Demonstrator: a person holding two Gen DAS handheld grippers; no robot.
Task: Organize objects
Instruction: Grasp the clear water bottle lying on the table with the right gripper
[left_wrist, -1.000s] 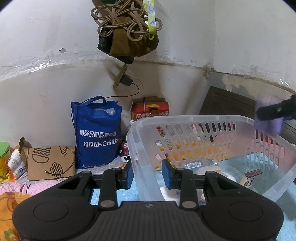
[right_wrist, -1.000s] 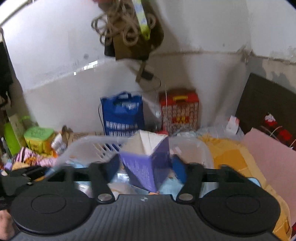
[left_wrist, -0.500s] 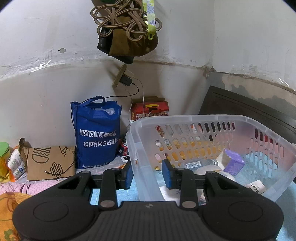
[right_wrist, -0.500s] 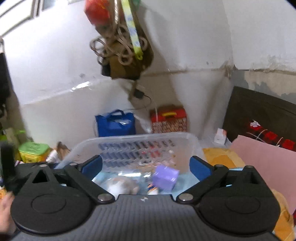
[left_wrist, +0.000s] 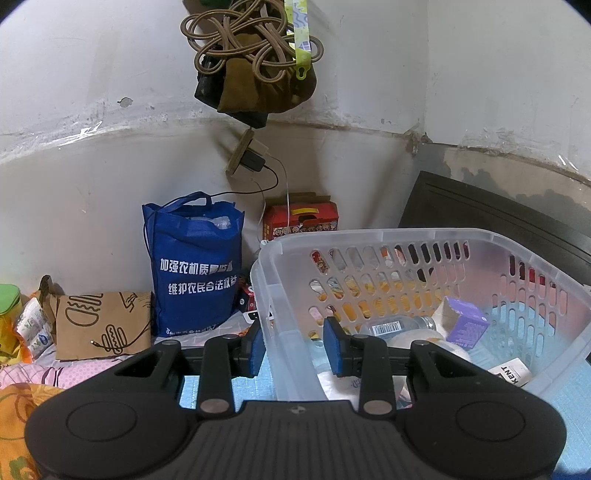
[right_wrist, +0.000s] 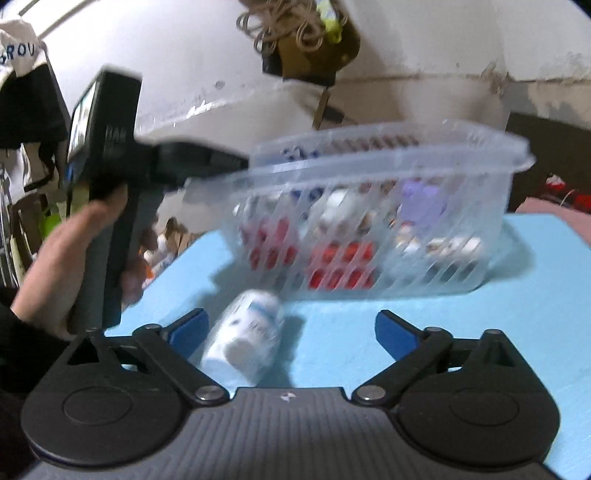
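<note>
My left gripper (left_wrist: 291, 345) is clamped on the basket's (left_wrist: 406, 236) near-left rim. My right gripper (right_wrist: 291, 332), nearer the white bottle (right_wrist: 245, 332), has its jaws closing but wide and untouching. The bottle lies on the blue mat (right_wrist: 498, 332) before the basket, toward my left finger, long axis pointing away.

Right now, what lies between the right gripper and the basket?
In the right wrist view, a white bottle lies on the blue surface between the right gripper and the basket.
</note>
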